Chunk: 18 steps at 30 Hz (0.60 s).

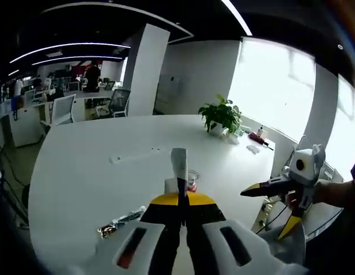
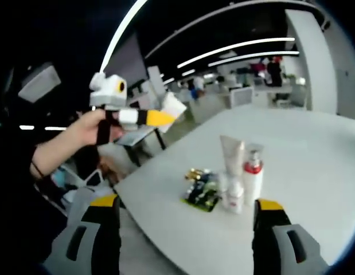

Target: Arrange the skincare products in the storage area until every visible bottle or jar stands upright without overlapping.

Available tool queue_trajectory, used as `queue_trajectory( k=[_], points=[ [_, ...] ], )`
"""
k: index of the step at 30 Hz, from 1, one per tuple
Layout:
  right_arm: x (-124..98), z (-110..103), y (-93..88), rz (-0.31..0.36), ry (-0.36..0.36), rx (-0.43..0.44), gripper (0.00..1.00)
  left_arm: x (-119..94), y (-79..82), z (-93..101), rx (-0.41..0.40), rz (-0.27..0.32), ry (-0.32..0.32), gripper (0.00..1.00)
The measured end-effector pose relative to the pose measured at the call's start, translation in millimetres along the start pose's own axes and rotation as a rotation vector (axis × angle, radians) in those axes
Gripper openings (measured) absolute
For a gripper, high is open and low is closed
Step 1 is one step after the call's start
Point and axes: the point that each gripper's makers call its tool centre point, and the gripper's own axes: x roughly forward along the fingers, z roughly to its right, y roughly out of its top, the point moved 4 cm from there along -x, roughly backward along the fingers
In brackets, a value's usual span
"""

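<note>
My left gripper (image 1: 180, 198) is shut on a white tube (image 1: 178, 163) that sticks up from its jaws; just behind it a small clear bottle with red (image 1: 192, 180) stands on the white table (image 1: 91, 172). In the right gripper view the left gripper (image 2: 160, 116) hangs above the table's edge with the white tube (image 2: 172, 106) at its tip. On the table stand another tube (image 2: 230, 154), a white pump bottle with a red band (image 2: 253, 172) and a small bottle (image 2: 234, 197), all upright and close together. My right gripper (image 2: 187, 203) is wide open in front of them and also shows from the left gripper (image 1: 268, 211).
Foil sachets (image 2: 201, 190) lie flat beside the bottles, and one sachet (image 1: 120, 220) lies near the table's edge. A potted plant (image 1: 222, 114) and small items sit at the far end. Office desks and chairs stand beyond. A hand (image 2: 85, 129) holds the left gripper.
</note>
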Motion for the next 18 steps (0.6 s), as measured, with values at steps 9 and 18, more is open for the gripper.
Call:
queue_trajectory(
  k=[9, 18],
  points=[
    [-1, -3, 8.5, 0.042, 0.008, -0.009, 0.99, -17, -1.8, 25.5, 0.001, 0.013, -0.039, 0.03],
    [-6, -13, 19.2, 0.087, 0.058, 0.004, 0.94, -33, 3.2, 42.7, -0.092, 0.074, -0.138, 0.03]
  ],
)
